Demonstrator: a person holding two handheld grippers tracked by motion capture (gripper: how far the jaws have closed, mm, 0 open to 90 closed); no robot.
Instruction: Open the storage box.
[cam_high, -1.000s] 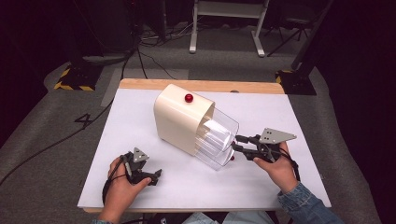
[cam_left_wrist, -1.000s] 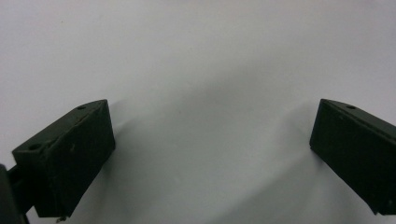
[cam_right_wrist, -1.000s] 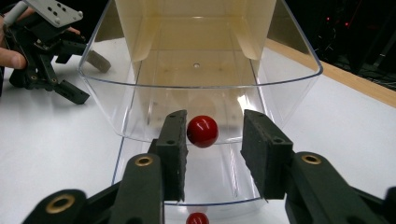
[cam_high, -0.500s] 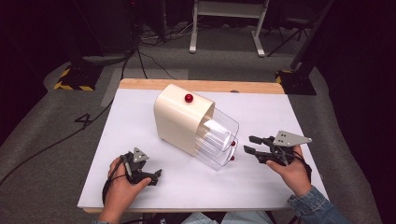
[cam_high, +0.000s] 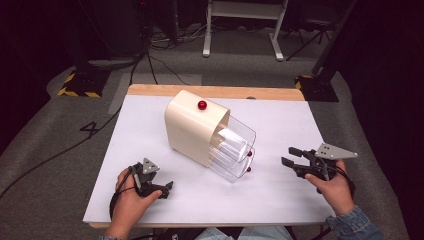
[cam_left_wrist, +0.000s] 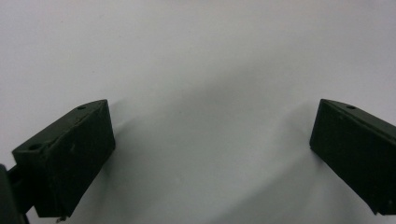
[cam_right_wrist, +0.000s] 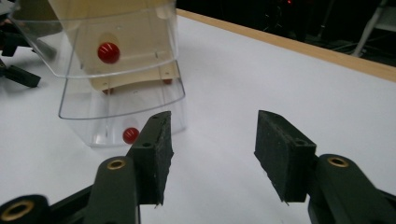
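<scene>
This looks like a lab or recording studio — a white-topped table (cam_high: 150, 130) stands alone on grey carpet, with dark surroundings all around it. Behind the table, cables (cam_high: 155, 60) trail across the floor, a white metal stand (cam_high: 240, 30) rises, and yellow-black hazard tape (cam_high: 75, 91) marks a base at the table's far left — gear, not furniture.

The table (cam_high: 280, 190) is brightly and evenly lit from above, while the floor and the room behind it fall off into near black. In the high view, shadows on the white top are short and soft, and the picture is slightly soft overall. The left gripper view is dim and grey, with broad blurred shadows, perhaps from the jaws. In the right gripper view the clear drawers (cam_right_wrist: 116, 93) catch faint glare, and the background blurs.
</scene>
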